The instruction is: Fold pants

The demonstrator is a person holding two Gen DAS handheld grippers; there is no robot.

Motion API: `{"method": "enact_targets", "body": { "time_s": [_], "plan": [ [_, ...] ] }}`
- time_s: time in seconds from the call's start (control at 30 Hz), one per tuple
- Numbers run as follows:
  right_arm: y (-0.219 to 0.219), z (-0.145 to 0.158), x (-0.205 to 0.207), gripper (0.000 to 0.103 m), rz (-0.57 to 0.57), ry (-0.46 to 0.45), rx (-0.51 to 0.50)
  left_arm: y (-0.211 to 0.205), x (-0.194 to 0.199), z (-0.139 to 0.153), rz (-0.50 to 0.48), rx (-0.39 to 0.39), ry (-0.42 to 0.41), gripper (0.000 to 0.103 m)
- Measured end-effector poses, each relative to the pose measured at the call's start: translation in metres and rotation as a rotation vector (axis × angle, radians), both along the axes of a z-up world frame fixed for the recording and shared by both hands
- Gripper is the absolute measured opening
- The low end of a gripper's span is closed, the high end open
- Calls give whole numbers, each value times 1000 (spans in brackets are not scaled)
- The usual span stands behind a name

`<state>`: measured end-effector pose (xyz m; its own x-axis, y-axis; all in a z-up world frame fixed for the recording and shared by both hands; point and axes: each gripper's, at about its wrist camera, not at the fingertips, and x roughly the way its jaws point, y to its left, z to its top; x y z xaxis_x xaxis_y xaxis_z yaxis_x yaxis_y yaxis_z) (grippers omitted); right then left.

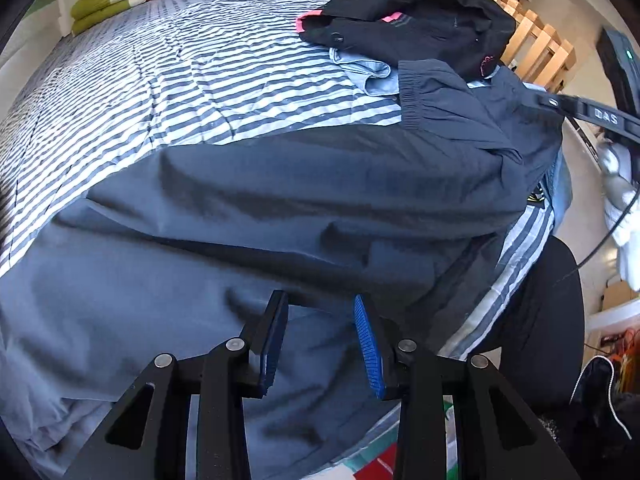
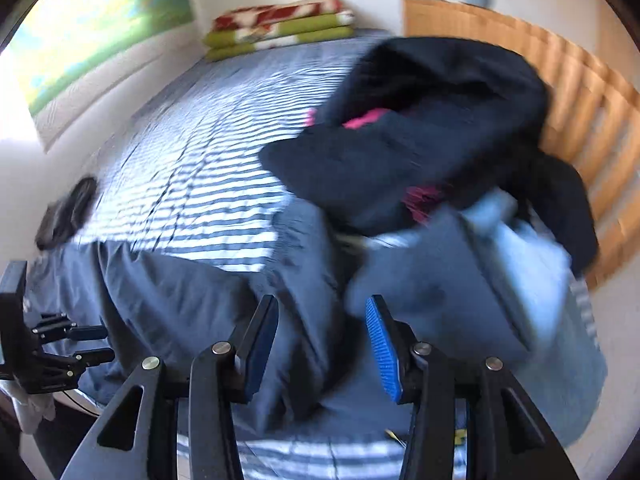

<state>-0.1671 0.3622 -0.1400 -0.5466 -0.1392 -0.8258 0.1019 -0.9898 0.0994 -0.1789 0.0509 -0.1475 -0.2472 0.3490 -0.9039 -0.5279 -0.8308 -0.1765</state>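
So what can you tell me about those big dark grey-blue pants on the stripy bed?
The dark grey-blue pants look like thin, smooth, wrinkled fabric with a gathered elastic waistband. They lie spread flat across the blue-and-white striped bedcover, waistband near a pile of black and light-blue clothes. Neither gripper holds them.

Pants: thin grey-blue woven cloth, matt, smooth, softly creased; gathered elastic waistband. Bedcover: striped cloth, puckered, matt. Dark jacket: matt cloth, pink trim. Bed frame: pale wood slats, smooth. Left gripper: matt black plastic, ribbed blue rubbery pads, bright metal pins.
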Motion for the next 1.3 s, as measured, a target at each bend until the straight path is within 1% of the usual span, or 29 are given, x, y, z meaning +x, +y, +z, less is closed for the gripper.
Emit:
{"method": "enact_targets", "body": {
  "time_s": [0.07, 0.13, 0.17, 0.23, 0.27, 0.3, 0.37, 0.4, 0.43, 0.53, 0.6, 0.63, 0.67, 0.7, 0.77, 0.8, 0.83, 0.87, 0.9, 0.97, 1.0, 1.03, 1.07, 1.1, 1.13, 1.17, 1.2, 1.23, 1.3],
  "plan": [
    [-39, -16, -18, 42, 102, -37, 56, 2, 5, 1, 7, 3, -1, 38],
    [-69, -37, -35, 42, 166, -70, 181, 1, 10, 1, 14, 1, -5, 38],
    [-82, -52, -43, 43, 168, -76, 282, 0, 11, 0, 17, -4, -8, 38],
    [-96, -79, -55, 43, 125, -102, 459, -4, 13, -2, 22, -16, -15, 38],
    [-95, -89, -59, 43, 103, -109, 508, -6, 15, -4, 24, -21, -20, 38],
    [-96, -96, -62, 42, 94, -118, 523, -7, 15, -5, 25, -25, -23, 38],
    [-92, -97, -60, 23, 91, -128, 475, -10, 15, -6, 30, -36, -25, 38],
    [-88, -93, -56, 4, 102, -142, 421, -11, 15, -6, 30, -38, -26, 38],
    [-83, -86, -51, 3, 102, -140, 361, -12, 14, -6, 32, -38, -24, 38],
    [-44, -39, -25, 3, 64, -54, 24, -13, 11, -1, 36, -22, -13, 38],
    [1, -7, 2, 3, 4, 26, -232, -13, 11, 2, 33, -13, -8, 38],
    [30, 3, 17, 3, -51, 60, -333, -12, 10, 2, 30, -12, -6, 38],
    [49, 8, 25, 4, -110, 65, -366, -11, 10, 3, 26, -11, -7, 38],
    [67, 9, 31, 6, -167, 56, -365, -10, 9, 2, 22, -13, -7, 38],
    [102, 7, 45, 18, -274, 20, -300, -5, 6, 1, 9, -17, -7, 38],
    [115, 4, 52, 33, -307, -1, -264, -1, 5, 1, 3, -17, -7, 38],
    [123, 2, 56, 36, -337, -12, -230, 2, 5, 1, -3, -15, -6, 38],
    [130, 3, 65, 36, -367, -20, -180, 6, 4, 1, -12, -12, -6, 38],
    [134, 5, 68, 36, -365, -18, -160, 11, 4, 2, -21, -11, -4, 38],
    [140, 10, 72, 38, -331, -12, -168, 20, 2, 2, -39, -14, 1, 38],
    [134, 10, 66, 40, -307, -9, -178, 24, 2, 2, -45, -20, 5, 38],
    [128, 10, 62, 45, -280, -11, -177, 28, 2, 2, -53, -32, 13, 38],
    [122, 8, 56, 49, -260, -18, -155, 32, 2, 2, -57, -41, 24, 38],
    [115, 6, 50, 52, -246, -24, -108, 32, 2, 3, -57, -40, 24, 38],
    [108, 5, 44, 52, -243, -23, -49, 30, 2, 5, -56, -38, 22, 38],
    [98, 1, 38, 52, -247, -34, 44, 26, 4, 7, -53, -44, 29, 38],
    [93, -4, 34, 52, -246, -46, 107, 21, 4, 8, -46, -57, 40, 38],
    [93, -9, 31, 54, -237, -56, 140, 14, 5, 10, -34, -72, 49, 38],
    [94, -17, 20, 58, -221, -71, 161, -7, 5, 12, 0, -89, 51, 38]
  ]
}}
